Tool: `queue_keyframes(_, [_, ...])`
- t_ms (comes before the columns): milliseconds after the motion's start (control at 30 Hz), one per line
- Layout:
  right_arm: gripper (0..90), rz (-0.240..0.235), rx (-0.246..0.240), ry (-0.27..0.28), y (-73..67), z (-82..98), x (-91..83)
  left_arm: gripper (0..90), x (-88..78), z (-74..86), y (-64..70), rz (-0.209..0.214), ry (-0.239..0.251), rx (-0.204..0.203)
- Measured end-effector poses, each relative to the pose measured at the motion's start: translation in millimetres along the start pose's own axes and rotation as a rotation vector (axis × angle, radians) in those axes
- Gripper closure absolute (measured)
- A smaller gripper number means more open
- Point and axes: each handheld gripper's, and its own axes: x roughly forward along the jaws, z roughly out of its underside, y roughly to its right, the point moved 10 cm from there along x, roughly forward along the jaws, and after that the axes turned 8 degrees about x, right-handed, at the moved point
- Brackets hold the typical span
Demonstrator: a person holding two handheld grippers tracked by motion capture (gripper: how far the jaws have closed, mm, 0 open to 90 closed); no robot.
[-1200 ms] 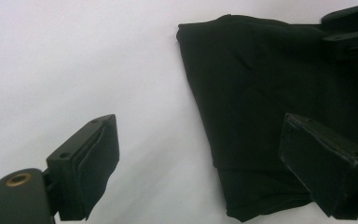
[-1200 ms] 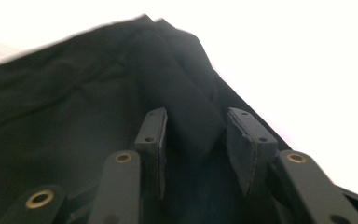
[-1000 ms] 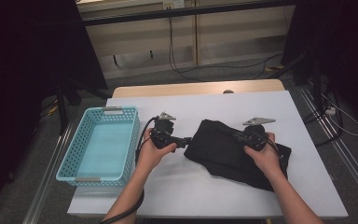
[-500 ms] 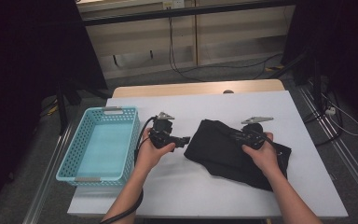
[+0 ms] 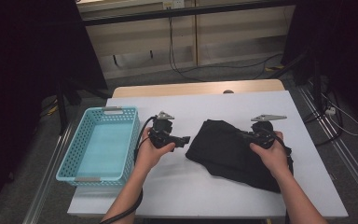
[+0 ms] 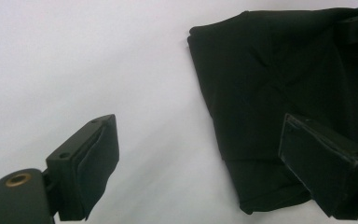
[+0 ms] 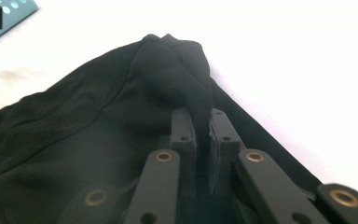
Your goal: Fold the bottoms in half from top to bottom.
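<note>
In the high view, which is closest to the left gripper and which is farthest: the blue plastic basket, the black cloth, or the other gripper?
From the left gripper, jaws open, in the high view:
1. Black folded cloth, just to its right, by the jaw tips.
2. Light blue plastic mesh basket, to its left at the table's edge.
3. Right gripper, farther right, shut on a fold of the cloth.

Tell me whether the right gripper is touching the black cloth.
Touching. The right gripper view shows the right gripper with its jaws shut on a raised fold of the black cloth, pinched between the pads.
</note>
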Motion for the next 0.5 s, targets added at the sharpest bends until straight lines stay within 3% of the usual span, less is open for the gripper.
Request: queue_keyframes(500, [83.2,-0.006,0.017,-0.003,2.4,3.5,-12.8,9.0,-5.8,0.5,-8.3,-0.011,0.006,0.006])
